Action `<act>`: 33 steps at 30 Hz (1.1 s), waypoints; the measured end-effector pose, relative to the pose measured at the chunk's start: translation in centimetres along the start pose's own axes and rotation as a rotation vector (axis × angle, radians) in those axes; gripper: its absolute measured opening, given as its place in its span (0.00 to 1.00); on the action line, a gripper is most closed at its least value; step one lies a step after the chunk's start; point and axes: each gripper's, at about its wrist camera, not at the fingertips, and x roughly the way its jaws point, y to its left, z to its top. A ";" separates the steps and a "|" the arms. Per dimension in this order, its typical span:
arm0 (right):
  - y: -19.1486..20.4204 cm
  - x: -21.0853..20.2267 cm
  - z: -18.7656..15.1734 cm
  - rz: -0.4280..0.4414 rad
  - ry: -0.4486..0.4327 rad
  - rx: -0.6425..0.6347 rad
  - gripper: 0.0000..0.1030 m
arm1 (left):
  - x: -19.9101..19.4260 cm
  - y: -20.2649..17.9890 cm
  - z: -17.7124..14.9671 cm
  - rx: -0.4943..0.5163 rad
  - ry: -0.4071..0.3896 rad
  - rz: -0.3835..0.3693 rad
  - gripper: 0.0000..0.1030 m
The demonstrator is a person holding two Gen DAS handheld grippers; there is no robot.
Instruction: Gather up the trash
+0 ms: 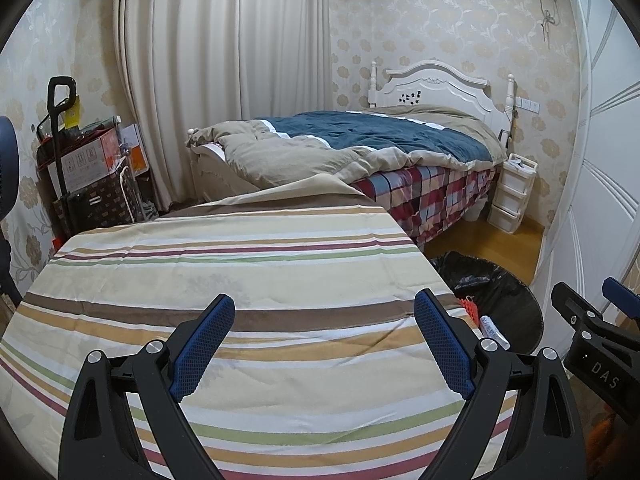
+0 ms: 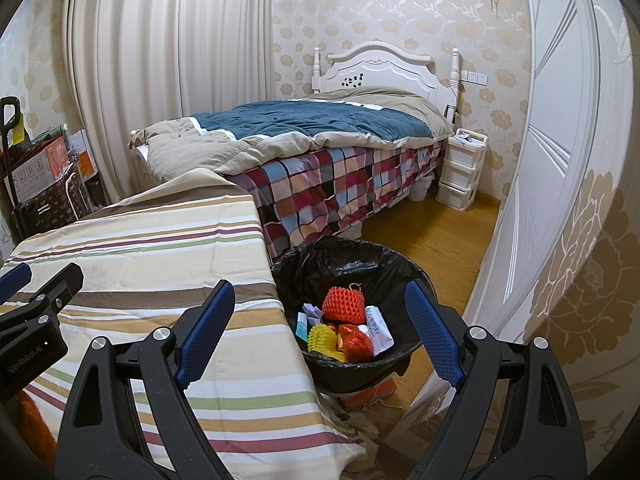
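Jaws of both grippers: spread wide, nothing held between them.

Left gripper [image 1: 324, 344]: hovers over the table [image 1: 224, 280], blue pads apart, pointing toward the bed [image 1: 360, 136].

Right gripper [image 2: 320, 336]: held at the table's right edge, one finger over the cloth, the other over the trash bin [image 2: 320, 256]; empty.

Table: covered by a striped cloth. In both views its visible top carries no loose item. The strip nearest the cameras is hidden behind the gripper bodies, so that part cannot be checked.

Trash bin: lined with a black bag, standing on the floor just beside the table's right edge, between the table and the white door [image 2: 540, 184].

Contents of the bin, all lying at the bottom, touching or overlapping:
- red foam fruit net [image 2: 343, 305], at the back of the pile
- yellow foam net [image 2: 322, 338], in front of the red one
- crumpled red-orange wrapper [image 2: 356, 342], beside the yellow net
- white printed packet [image 2: 378, 330], on the bin's right side
- small paper scraps and a blue-white carton [image 2: 308, 318], on the bin's left side

Progress, as a judgement: collection looks complete or nearly so. Several pieces are already binned, and no trash shows on the table or on the floor around the bin. What may remain is a check of the hidden near edge of the table.
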 end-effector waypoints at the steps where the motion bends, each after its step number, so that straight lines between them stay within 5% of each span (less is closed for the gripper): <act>1: 0.0 0.0 0.0 0.000 0.000 0.000 0.82 | 0.0 0.1 -0.1 0.000 0.000 0.001 0.88; 33: 0.1 -0.3 0.1 0.006 0.006 -0.014 0.82 | 0.5 1.1 -0.5 0.011 -0.012 0.006 0.88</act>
